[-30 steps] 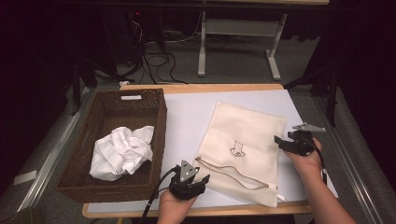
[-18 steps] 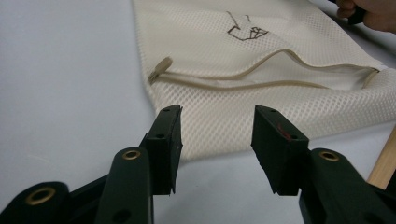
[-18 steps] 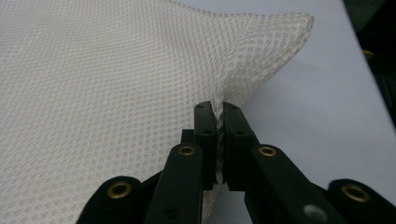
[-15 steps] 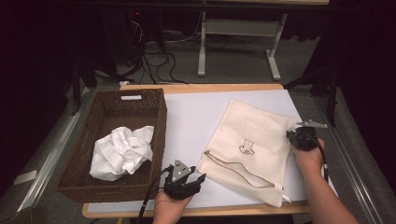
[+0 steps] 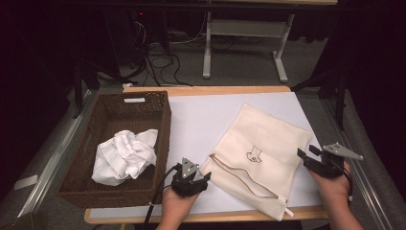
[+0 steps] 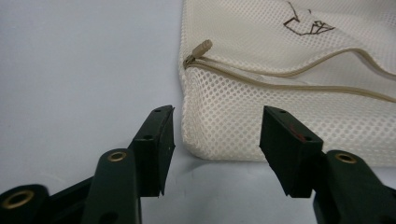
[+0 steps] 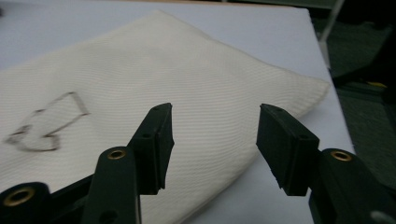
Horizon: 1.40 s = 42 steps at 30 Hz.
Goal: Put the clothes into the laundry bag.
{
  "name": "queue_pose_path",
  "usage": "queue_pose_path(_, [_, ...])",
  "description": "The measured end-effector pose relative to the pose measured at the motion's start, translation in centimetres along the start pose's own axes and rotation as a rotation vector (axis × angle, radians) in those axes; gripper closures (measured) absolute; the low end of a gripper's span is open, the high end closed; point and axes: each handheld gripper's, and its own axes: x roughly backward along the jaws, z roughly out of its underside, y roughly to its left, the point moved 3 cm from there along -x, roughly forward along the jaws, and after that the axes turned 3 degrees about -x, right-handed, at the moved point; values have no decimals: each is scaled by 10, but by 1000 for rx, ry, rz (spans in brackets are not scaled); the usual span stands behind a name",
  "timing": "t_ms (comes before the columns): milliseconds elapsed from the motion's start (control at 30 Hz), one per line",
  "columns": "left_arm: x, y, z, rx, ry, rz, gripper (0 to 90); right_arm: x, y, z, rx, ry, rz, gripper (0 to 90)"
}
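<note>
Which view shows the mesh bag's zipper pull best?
The left gripper view: the zipper pull sits close and sharp at the corner of the mesh bag, ahead of the left gripper. The high view shows the zipper line as a thin curve, the pull too small to make out. The right gripper view shows plain fabric.

Black hand-held gripper [image 5: 205, 178], brass screws, grey plate.

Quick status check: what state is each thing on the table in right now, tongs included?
Mesh laundry bag: lying flat on the table, zipper closed, pull at its end.
White cloth: crumpled in the basket.
Wicker basket: upright at the table's left.
Left tongs: open, jaws just been opening, at the bag's corner, nothing gripped.
Right tongs: open, jaws just been opening, over the bag, nothing gripped.
</note>
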Motion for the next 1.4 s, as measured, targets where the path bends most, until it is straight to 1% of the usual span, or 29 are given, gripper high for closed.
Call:
queue_pose_path(33, [-1, 0, 0, 1, 0, 7, 477, 9, 8, 2, 6, -15, -37, 440])
queue_pose_path(67, [-1, 0, 0, 1, 0, 7, 481, 9, 8, 2, 6, -15, -37, 440])
queue_pose_path(100, [-2, -3, -1, 7, 3, 27, 481, 15, 14, 3, 15, -25, -64, 423])
queue_pose_path(133, [0, -8, -3, 7, -4, 57, 481, 28, 29, 5, 34, -46, -105, 390])
queue_pose_path(200, [6, -15, -5, -10, -32, 73, 462, 37, 39, 7, 37, -63, -138, 342])
queue_pose_path(233, [9, -18, -7, -26, -53, 73, 447, 41, 45, 8, 40, -68, -156, 304])
queue_pose_path(267, [13, -22, -9, -55, -75, 55, 420, 44, 51, 9, 50, -73, -169, 262])
queue_pose_path(300, [16, -24, -11, -79, -91, 38, 383, 46, 57, 9, 64, -77, -176, 206])
queue_pose_path(333, [19, -27, -13, -113, -108, 14, 338, 47, 61, 9, 71, -84, -182, 157])
queue_pose_path(367, [21, -29, -15, -137, -120, -15, 267, 48, 66, 10, 78, -94, -190, 110])
queue_pose_path(400, [23, -30, -17, -147, -134, -29, 197, 48, 72, 10, 94, -99, -187, 48])
queue_pose_path(433, [25, -31, -19, -151, -139, -30, 132, 47, 77, 10, 115, -102, -176, 2])
queue_pose_path(467, [26, -31, -21, -152, -142, -33, 97, 47, 81, 10, 126, -91, -169, 2])
queue_pose_path(533, [28, -32, -26, -158, -142, -35, 1, 45, 87, 9, 151, -98, -166, 2])
queue_pose_path(567, [30, -32, -28, -156, -149, -25, 0, 45, 89, 9, 140, -92, -166, 2])
queue_pose_path(600, [31, -32, -29, -154, -152, -18, 0, 43, 89, 9, 151, -91, -180, 2])
queue_pose_path(667, [33, -32, -31, -156, -157, -17, 0, 42, 90, 10, 158, -85, -167, 2])
queue_pose_path(700, [38, -33, -37, -158, -163, -7, 0, 41, 90, 10, 163, -82, -169, 2])
queue_pose_path(767, [47, -34, -45, -162, -168, -13, 0, 40, 90, 11, 158, -81, -165, 2])
queue_pose_path(867, [68, -32, -57, -154, -217, -14, 2, 39, 88, 11, 157, -75, -159, 2])
queue_pose_path(933, [81, -28, -62, -153, -233, -9, 15, 39, 88, 12, 152, -73, -157, 2])
queue_pose_path(967, [87, -26, -64, -159, -250, -21, 26, 39, 88, 12, 154, -75, -156, 2])
queue_pose_path(1000, [92, -23, -64, -168, -254, -45, 29, 39, 88, 12, 158, -76, -153, 2])
queue_pose_path(1100, [106, -16, -66, -175, -260, -74, 25, 39, 87, 13, 163, -76, -152, 2])
queue_pose_path(1200, [123, -6, -69, -150, -288, -94, 8, 38, 86, 13, 163, -72, -153, 2])
queue_pose_path(1267, [131, 0, -69, -143, -293, -110, 6, 38, 85, 13, 163, -72, -152, 2])
queue_pose_path(1300, [136, 6, -69, -140, -292, -131, 6, 38, 85, 13, 162, -73, -152, 2])
queue_pose_path(1367, [143, 16, -67, -127, -290, -154, 6, 39, 85, 13, 157, -73, -157, 2])
queue_pose_path(1400, [145, 20, -66, -118, -287, -164, 6, 39, 85, 13, 164, -77, -159, 2])
